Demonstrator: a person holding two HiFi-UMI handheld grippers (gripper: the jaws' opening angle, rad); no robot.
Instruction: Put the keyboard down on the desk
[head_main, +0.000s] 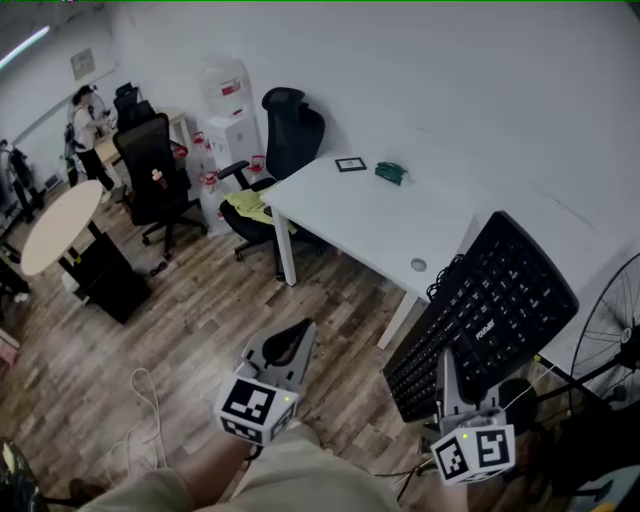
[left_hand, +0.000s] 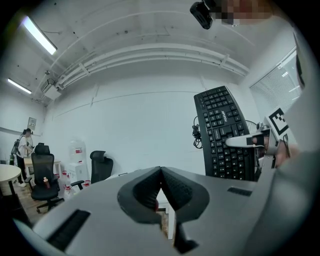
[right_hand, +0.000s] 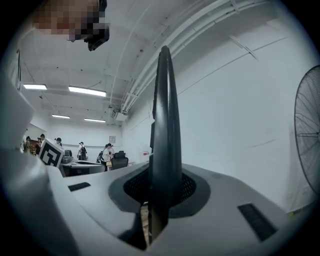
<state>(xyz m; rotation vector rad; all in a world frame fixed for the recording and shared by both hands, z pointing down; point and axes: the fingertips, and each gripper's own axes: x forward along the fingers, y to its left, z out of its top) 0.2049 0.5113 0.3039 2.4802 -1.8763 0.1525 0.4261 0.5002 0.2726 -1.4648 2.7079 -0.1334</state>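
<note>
keyboard (head_main: 480, 320): black plastic, matt shell, slight sheen on the keycaps. right gripper (head_main: 445, 365) and left gripper (head_main: 300, 335): smooth grey plastic bodies, matt. pads (left_hand: 145, 192): dark, finely ribbed, rubbery look. desk (head_main: 370, 215) ahead of the right gripper: smooth white top, low sheen. floor (head_main: 180, 330) under both tools: wood-look planks, satin. fan (head_main: 610, 320) to the right gripper's right: thin wire metal guard.

Nothing could be read with certainty. The black keyboard (head_main: 500, 290) carried a short white brand word among its keys, too small to make out. A wall notice (head_main: 83, 63) was likewise illegible.
</note>
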